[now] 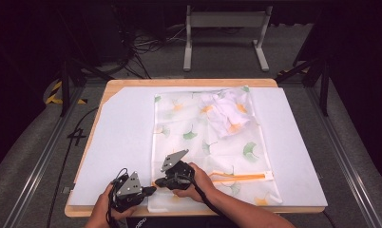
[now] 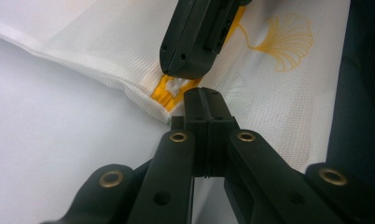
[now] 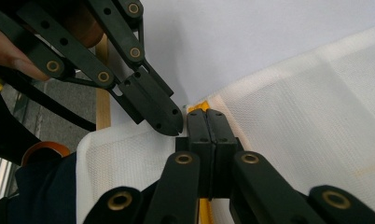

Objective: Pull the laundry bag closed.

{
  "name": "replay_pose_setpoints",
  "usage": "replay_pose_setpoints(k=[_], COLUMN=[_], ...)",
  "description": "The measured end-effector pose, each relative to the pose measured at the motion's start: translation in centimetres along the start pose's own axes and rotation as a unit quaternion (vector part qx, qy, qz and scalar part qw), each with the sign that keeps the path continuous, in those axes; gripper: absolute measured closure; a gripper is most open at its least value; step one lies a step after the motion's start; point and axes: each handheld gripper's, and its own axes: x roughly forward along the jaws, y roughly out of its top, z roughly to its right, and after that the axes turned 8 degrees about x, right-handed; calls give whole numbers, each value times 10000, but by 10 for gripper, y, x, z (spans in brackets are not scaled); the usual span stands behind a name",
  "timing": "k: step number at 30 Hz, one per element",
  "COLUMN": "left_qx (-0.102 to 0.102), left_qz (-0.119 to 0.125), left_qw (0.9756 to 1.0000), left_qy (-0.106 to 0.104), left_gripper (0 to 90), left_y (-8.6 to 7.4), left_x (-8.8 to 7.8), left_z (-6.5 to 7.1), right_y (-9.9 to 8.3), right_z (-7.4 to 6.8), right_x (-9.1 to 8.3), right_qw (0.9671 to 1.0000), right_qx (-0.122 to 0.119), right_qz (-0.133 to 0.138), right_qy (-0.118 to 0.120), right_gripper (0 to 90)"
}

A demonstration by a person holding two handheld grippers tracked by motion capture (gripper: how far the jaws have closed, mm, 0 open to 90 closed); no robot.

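Left gripper view: left gripper (image 2: 205, 95), jaws pressed together, and right gripper (image 2: 188, 70), also closed, meet at the orange zipper end (image 2: 166, 89) of the mesh laundry bag (image 1: 203, 142) on the white board (image 1: 122, 137).

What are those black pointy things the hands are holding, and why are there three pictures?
They are grabbing tools with two jaws each. A person holds the left gripper and the right gripper. One picture looks down from above the table. The other two come from small cameras riding on each tool, looking along its jaws. On the white mat lies a see-through mesh bag printed with leaves, holding a white cloth. Both tools are shut and meet at the end of the bag's orange zipper. I cannot tell whether they pinch it.
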Motion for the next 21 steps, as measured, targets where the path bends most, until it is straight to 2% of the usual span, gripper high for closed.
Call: replay_pose_setpoints(k=[15, 17, 21], left_qx=[-52, -75, -82], left_qz=[31, 35, 39], left_qw=[10000, 10000, 10000], left_qy=[-18, -20, -22], left_gripper=[900, 900, 900], left_y=[-1, -1, -1], left_x=[0, 0, 0], left_z=[-1, -1, -1], right_y=[-3, -3, -3], right_z=[-2, -4, -4], right_x=[-4, -4, -5], right_qw=[9997, 9993, 9991], right_qx=[-88, -155, -197], right_qz=[-123, -139, -172], right_qy=[-214, -308, -344], right_gripper=[900, 900, 900])
